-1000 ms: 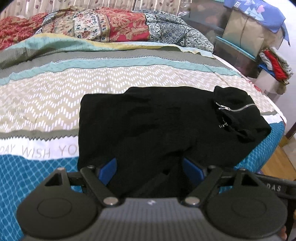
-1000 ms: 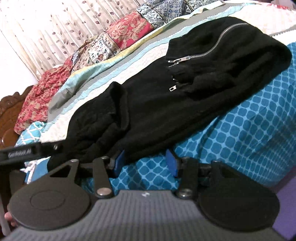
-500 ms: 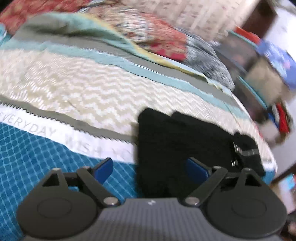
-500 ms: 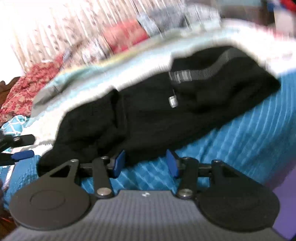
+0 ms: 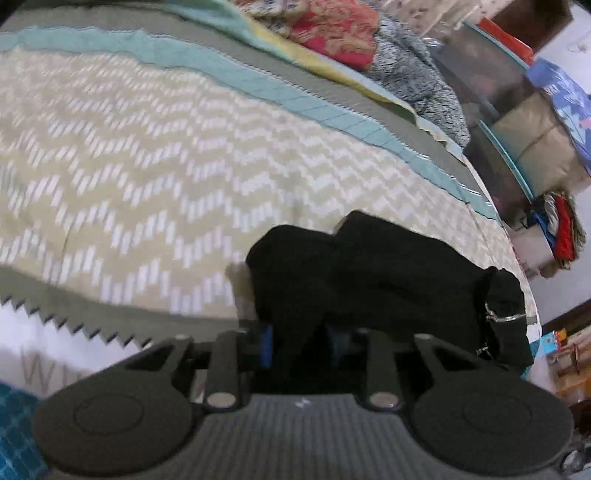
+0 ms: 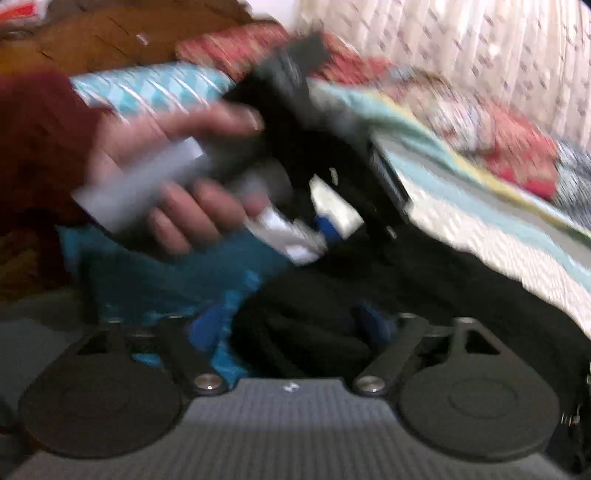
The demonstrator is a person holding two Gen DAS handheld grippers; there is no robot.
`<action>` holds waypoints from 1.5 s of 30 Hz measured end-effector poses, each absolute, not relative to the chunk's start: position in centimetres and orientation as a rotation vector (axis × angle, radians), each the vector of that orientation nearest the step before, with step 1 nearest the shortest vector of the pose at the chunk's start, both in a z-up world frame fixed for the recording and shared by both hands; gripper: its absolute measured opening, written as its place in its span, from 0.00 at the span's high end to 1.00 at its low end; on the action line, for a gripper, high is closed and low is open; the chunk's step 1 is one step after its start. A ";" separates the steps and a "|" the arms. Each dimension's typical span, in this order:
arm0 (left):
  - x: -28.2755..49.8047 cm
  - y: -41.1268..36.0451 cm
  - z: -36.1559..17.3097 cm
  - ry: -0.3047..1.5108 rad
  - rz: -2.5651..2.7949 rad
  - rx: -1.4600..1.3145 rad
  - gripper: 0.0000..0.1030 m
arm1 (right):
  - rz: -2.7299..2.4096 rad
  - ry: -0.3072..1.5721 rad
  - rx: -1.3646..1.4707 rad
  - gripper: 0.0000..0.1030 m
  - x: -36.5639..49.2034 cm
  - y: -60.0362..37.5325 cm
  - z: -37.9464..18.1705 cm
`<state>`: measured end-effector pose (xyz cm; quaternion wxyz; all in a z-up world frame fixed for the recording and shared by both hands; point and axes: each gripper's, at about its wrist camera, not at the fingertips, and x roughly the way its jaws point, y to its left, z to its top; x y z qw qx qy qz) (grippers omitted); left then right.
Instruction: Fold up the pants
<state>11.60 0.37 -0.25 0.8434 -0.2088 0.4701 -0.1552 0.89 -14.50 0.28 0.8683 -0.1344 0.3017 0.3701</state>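
Left hand-held gripper (image 5: 301,341): fingers drawn in close, pinching black fabric at the near left edge of the pants (image 5: 369,280). Right hand-held gripper (image 6: 291,328): blue pads spread wide either side of a bunched fold of the pants; frame blurred, cannot tell if it grips. The pants lie bunched on the bed (image 5: 147,177), over the chevron band of the bedspread near its right edge; zipper (image 5: 506,317) shows at their right end. In the right view, a hand (image 6: 177,170) in a dark red sleeve holds the left gripper body just past the fold, blocking the bed's middle. Farther off: patterned pillows (image 5: 332,26) along the head of the bed, curtain (image 6: 461,48) behind. Right of the bed: stacked storage bins (image 5: 495,96) and a clothes pile (image 5: 557,229).
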 end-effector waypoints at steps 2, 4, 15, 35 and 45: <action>11.3 0.0 1.5 0.932 -0.365 -0.398 0.80 | 0.752 0.626 -0.216 0.62 1.3 -14.6 1.0; 10.9 0.2 3.8 0.840 -0.416 -0.403 0.80 | 0.740 0.544 -0.246 0.64 0.8 -14.0 2.3; 13.5 3.3 -1.3 0.964 -0.192 -0.437 0.77 | 0.754 0.676 -0.064 0.59 5.5 -11.4 -1.3; 10.0 -6.5 2.4 0.931 -0.305 -0.269 0.49 | 0.329 0.566 0.287 0.48 2.0 -30.1 3.1; 10.0 -9.2 3.9 0.957 -0.248 -0.194 0.46 | -0.130 0.475 0.504 0.39 0.1 -44.2 1.7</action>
